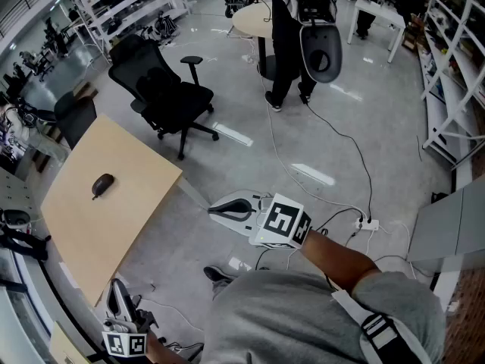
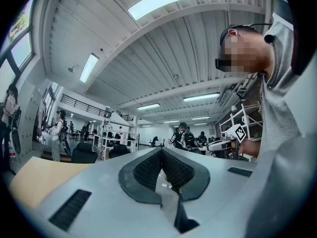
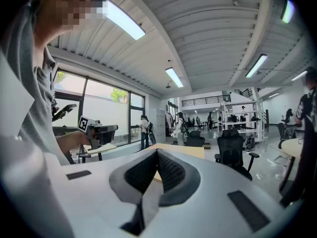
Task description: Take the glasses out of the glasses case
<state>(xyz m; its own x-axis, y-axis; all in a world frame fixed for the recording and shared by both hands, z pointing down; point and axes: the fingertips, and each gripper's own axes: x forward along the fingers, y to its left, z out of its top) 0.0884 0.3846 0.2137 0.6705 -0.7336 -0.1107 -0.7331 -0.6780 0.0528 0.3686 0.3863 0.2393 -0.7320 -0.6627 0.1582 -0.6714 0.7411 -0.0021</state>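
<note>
On wood table [image 1: 114, 226], dark oval case [image 1: 103, 183], L tongs [image 2: 161, 168], R tongs [image 3: 156, 168] closed

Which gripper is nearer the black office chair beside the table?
Right. The right gripper hangs over the floor on the near side of the chair; the left gripper is at the table's near corner, with the table between it and the chair.

Small dark tabletop object [image 1: 102, 184], unidentifiable
</note>
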